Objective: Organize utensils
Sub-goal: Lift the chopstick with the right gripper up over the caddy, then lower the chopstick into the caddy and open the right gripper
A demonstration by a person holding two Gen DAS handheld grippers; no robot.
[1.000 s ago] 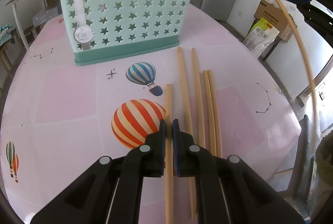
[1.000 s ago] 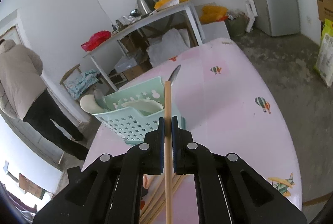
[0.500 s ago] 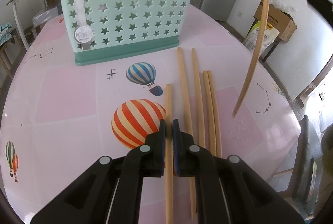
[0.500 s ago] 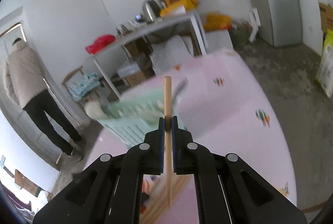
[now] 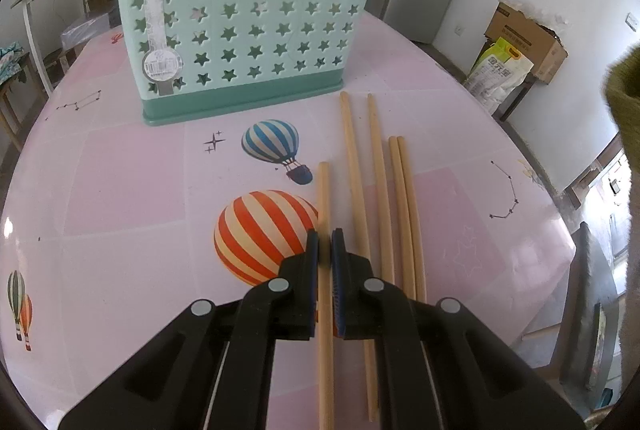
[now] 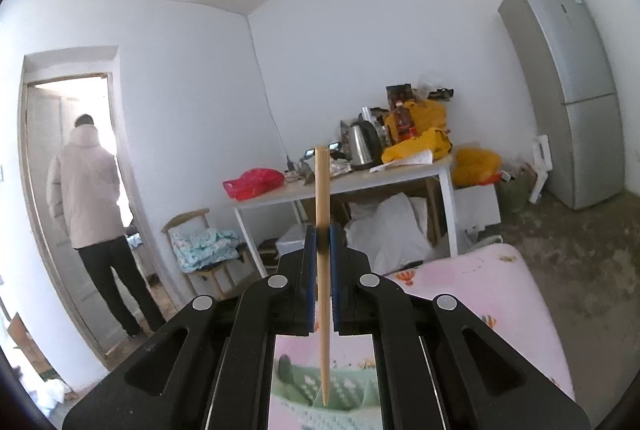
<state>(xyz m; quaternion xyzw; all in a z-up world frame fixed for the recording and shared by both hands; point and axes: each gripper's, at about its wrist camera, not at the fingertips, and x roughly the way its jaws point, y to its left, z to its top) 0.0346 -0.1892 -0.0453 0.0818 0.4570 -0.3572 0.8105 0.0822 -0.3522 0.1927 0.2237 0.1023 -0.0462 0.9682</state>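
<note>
Four loose wooden chopsticks (image 5: 374,190) showed only in our left view; left gripper (image 5: 325,244) clamped a fifth chopstick (image 5: 323,198), right gripper (image 6: 323,238) gripped a tapered wooden chopstick (image 6: 322,190) above the mint star-holed plastic holder (image 6: 344,388).

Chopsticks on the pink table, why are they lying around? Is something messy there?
A bit. Four loose chopsticks lie on the pink table instead of standing in the green star holder. A fifth is pinched by the left gripper. Nothing looks spilled or broken.
</note>
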